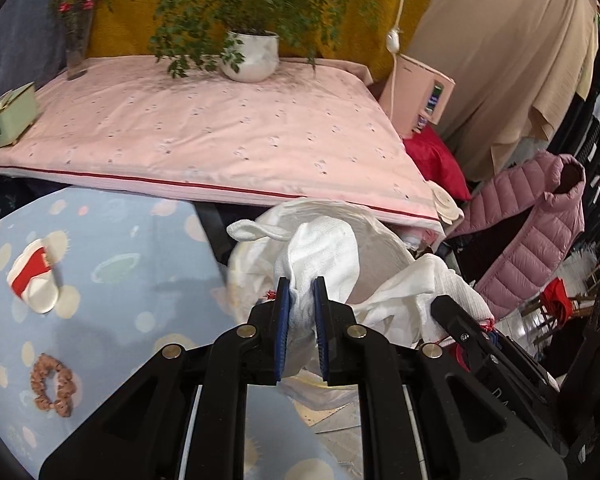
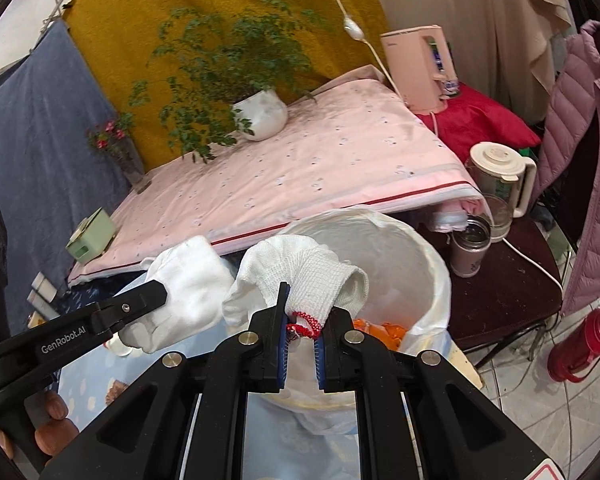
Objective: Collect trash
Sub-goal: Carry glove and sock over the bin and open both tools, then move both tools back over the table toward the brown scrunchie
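While both sets of fingers are clenching white gloves, we are holding them just over the near rim of the lined bin, right gripper nearer

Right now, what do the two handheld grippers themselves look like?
Both the left gripper and right gripper are matte black linkage frames with silver pivot pins and ribbed blue pads. The left one's finger reads "GenRobot.AI" in white in the right wrist view.
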`<move>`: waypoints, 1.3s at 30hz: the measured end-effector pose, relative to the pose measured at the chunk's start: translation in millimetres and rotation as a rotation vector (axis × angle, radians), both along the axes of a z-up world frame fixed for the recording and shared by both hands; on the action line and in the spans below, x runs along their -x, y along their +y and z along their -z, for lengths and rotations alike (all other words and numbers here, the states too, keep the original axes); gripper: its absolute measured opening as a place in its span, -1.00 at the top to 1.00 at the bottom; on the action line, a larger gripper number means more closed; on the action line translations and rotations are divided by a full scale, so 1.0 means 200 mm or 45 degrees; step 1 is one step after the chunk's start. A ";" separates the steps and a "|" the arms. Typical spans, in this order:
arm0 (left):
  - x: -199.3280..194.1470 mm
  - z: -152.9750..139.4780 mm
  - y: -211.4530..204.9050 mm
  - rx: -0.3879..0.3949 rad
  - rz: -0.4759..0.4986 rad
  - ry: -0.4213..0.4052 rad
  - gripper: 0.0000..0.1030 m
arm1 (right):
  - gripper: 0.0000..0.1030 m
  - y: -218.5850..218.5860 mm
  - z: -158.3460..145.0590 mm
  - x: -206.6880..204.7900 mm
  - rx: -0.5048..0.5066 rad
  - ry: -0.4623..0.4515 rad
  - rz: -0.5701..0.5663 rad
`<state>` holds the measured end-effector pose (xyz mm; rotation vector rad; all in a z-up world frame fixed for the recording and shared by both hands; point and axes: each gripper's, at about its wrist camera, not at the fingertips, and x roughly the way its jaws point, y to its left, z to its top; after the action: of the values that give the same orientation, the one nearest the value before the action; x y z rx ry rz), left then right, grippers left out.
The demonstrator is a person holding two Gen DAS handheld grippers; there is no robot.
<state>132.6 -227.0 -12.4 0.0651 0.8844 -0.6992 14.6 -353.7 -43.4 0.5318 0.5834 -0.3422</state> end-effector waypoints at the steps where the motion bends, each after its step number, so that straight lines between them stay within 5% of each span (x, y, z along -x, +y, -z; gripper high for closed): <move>1: 0.00 0.01 -0.03 -0.001 0.012 0.007 0.74 | 0.81 -0.02 0.01 0.00 -0.005 0.004 0.012; 5: -0.01 0.05 -0.12 -0.020 0.046 0.007 0.57 | 0.81 -0.09 0.05 0.02 -0.019 0.017 0.047; 7: -0.03 0.05 -0.14 -0.026 0.021 -0.007 0.01 | 0.81 -0.12 0.07 0.01 -0.026 0.025 0.057; 9: -0.04 0.06 -0.14 -0.022 -0.011 -0.032 -0.15 | 0.81 -0.13 0.09 0.00 -0.030 0.032 0.062; 18: -0.11 0.12 -0.08 -0.077 -0.072 -0.041 -0.17 | 0.77 -0.12 0.12 -0.12 -0.017 0.054 0.031; 23: -0.15 0.14 -0.02 -0.097 -0.118 -0.053 -0.17 | 0.56 -0.06 0.12 -0.20 0.021 0.071 0.011; 26: -0.17 0.15 0.02 -0.102 -0.145 -0.051 -0.18 | 0.24 -0.03 0.11 -0.23 0.020 0.061 0.006; 39: -0.15 0.13 0.23 -0.072 -0.224 -0.041 -0.25 | 0.07 0.15 0.05 -0.25 0.069 0.060 -0.052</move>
<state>163.1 -181.7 -38.4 0.0482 0.8675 -0.5079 64.8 -324.3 -52.5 0.4603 0.6278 -0.3319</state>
